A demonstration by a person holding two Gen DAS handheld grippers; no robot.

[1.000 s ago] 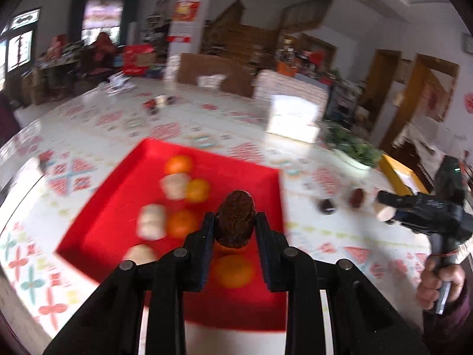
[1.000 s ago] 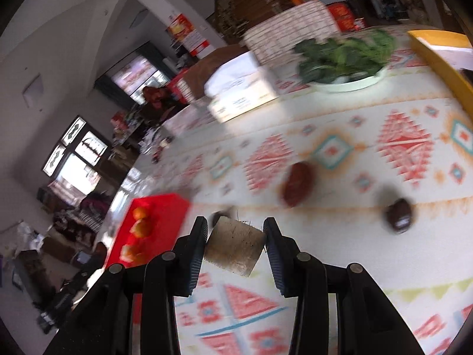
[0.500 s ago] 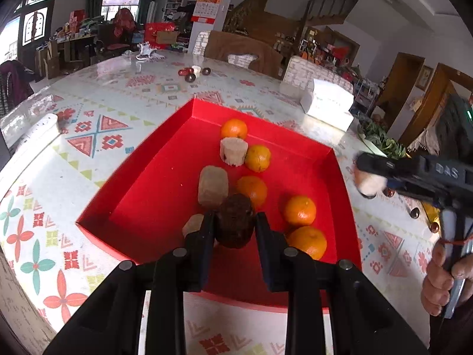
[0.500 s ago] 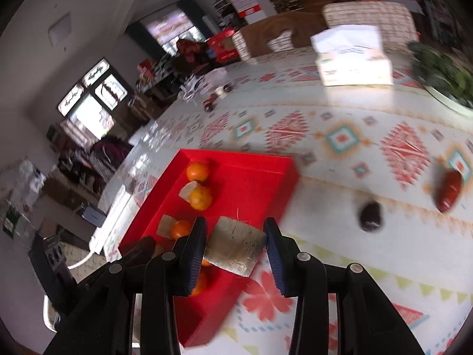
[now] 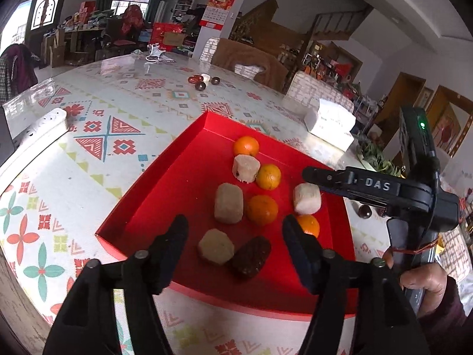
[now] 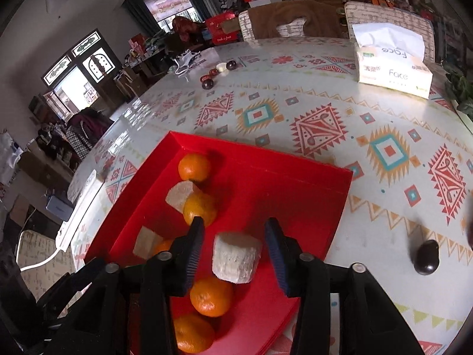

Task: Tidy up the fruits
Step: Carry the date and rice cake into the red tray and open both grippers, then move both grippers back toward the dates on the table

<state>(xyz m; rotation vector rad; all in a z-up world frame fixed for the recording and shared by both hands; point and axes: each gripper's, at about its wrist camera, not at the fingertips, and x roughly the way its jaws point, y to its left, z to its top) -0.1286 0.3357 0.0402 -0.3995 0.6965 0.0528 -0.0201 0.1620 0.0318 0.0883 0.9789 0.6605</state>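
A red tray (image 5: 165,183) on the patterned table holds several oranges (image 5: 262,209) and pale cut chunks (image 5: 229,203). My left gripper (image 5: 233,230) is open over the tray's near part; a dark brown fruit (image 5: 251,256) lies on the tray floor between its fingers, next to a pale chunk (image 5: 215,247). My right gripper (image 6: 235,247) is open over the tray (image 6: 295,183), with a white chunk (image 6: 236,256) between its fingers, apart from both pads. In the left wrist view that chunk (image 5: 307,198) sits under the right gripper's tip.
A dark fruit (image 6: 425,257) lies on the table right of the tray. A tissue box (image 6: 393,65) stands at the far right. Small dark and red fruits (image 6: 218,72) lie at the far side. A white power strip (image 5: 38,133) is on the left.
Both grippers have opened. The left one let go of the dark brown fruit, which now lies in the tray. The right one moved over the tray and released the white chunk.
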